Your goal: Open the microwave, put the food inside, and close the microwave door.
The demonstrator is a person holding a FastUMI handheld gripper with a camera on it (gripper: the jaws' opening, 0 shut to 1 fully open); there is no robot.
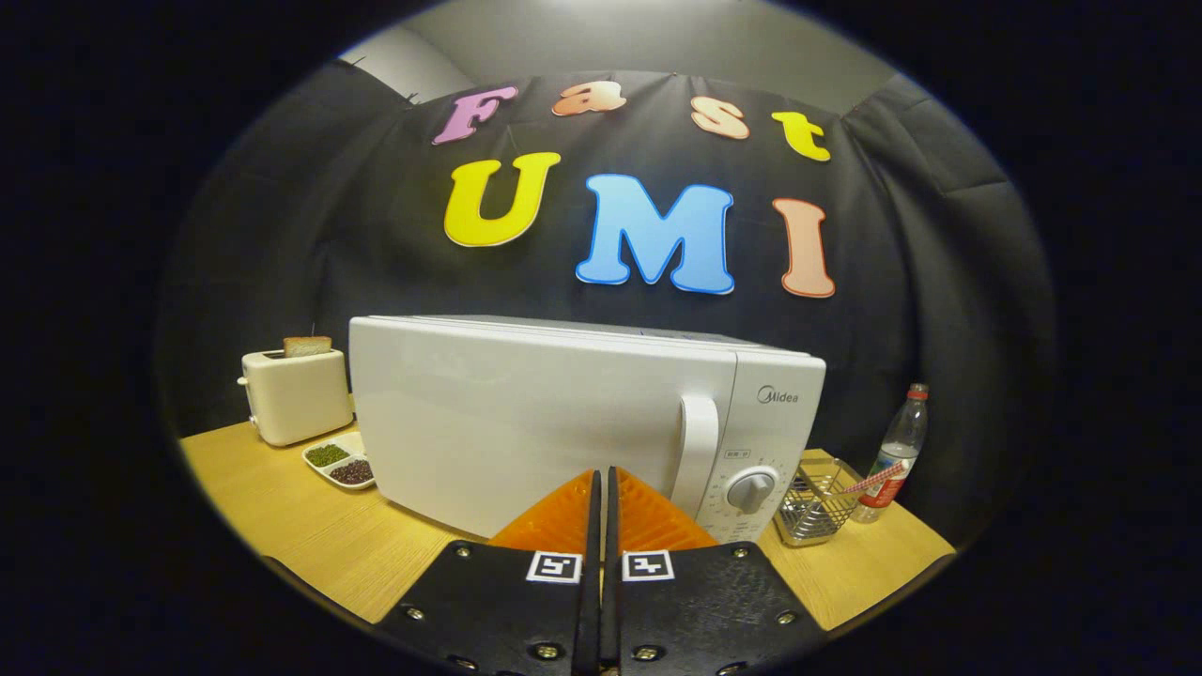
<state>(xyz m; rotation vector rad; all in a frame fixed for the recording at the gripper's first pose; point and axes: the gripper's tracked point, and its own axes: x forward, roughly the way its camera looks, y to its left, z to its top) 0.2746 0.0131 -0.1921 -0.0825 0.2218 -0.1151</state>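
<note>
Microwave (pixel 563 413): white, set on the wooden surface (pixel 310 526) just ahead of the gripper (pixel 601 479), door shut; long axis runs side to side, front turned toward the gripper and angled slightly, so the vertical door handle (pixel 697 451) and control dial (pixel 751 490) are presented for reach. Jaws: closed together, nothing held between them, pointed at the lower door just beside the handle, judged a ready pose before the opening step. Toaster (pixel 296 399): beyond the microwave's far end, bread slice (pixel 307 345) standing in its slot. Divided dish (pixel 340 463): between toaster and microwave, holding green and dark contents, possibly the food. Wire basket (pixel 817 507) and plastic bottle (pixel 900 451): beside the control panel.
</note>
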